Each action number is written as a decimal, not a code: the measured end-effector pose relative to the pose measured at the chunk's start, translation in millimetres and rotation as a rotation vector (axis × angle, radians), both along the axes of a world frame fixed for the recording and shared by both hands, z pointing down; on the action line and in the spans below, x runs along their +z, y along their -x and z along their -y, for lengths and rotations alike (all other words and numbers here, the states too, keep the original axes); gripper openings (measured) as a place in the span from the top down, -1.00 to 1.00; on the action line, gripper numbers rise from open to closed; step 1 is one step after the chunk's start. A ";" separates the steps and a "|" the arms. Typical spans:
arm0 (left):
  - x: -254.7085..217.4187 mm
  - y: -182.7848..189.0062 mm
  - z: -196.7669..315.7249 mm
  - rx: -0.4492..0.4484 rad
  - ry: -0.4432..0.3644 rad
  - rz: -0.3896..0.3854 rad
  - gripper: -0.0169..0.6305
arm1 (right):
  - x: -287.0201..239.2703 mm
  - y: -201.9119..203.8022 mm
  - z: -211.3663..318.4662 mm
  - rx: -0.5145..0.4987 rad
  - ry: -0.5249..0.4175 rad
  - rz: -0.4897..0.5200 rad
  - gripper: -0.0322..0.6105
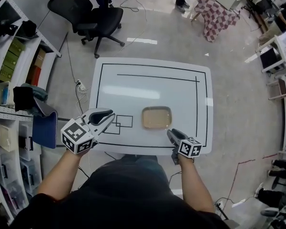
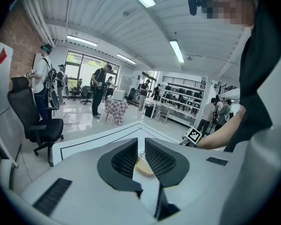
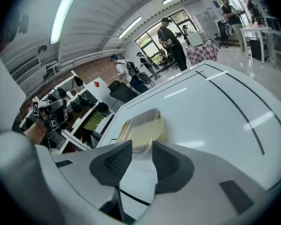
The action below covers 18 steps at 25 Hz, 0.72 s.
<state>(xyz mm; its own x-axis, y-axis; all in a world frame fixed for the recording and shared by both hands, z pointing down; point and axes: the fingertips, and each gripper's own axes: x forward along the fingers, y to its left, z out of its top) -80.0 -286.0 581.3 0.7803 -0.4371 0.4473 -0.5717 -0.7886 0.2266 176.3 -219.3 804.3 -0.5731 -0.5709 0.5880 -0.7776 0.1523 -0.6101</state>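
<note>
A shallow beige tray (image 1: 156, 118) lies near the front of the white table (image 1: 152, 87), which carries black line markings. My left gripper (image 1: 112, 115) hovers over the table's front left corner, left of the tray, jaws almost together and empty. In the left gripper view the tray (image 2: 141, 166) shows through the thin slit of that gripper (image 2: 141, 144). My right gripper (image 1: 170, 132) sits at the front edge, just right of and below the tray. In the right gripper view its jaws (image 3: 142, 146) stand a small gap apart, empty, with the tray (image 3: 140, 128) just ahead.
A black office chair (image 1: 97, 18) stands behind the table's far left corner. Shelving (image 1: 9, 80) with boxes runs along the left, with a blue seat (image 1: 44, 128) beside it. A checkered cloth (image 1: 217, 13) and desks lie far right. People stand in the background (image 2: 98, 90).
</note>
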 end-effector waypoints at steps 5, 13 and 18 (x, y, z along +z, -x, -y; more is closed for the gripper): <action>17.5 0.3 1.5 -0.007 0.031 0.009 0.75 | 15.8 1.9 7.4 0.011 0.024 0.040 0.42; 37.6 0.5 7.3 -0.020 0.072 0.010 0.75 | 35.7 9.7 11.6 0.007 0.076 0.103 0.36; 45.9 -6.9 8.4 -0.005 0.096 0.003 0.75 | 41.5 10.9 16.7 0.010 0.093 0.137 0.32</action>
<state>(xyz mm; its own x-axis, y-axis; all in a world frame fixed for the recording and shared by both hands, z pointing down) -73.1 -294.4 627.2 0.7767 -0.3959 0.4900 -0.5764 -0.7603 0.2994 165.5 -236.0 845.9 -0.6461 -0.5238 0.5551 -0.6872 0.0828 -0.7217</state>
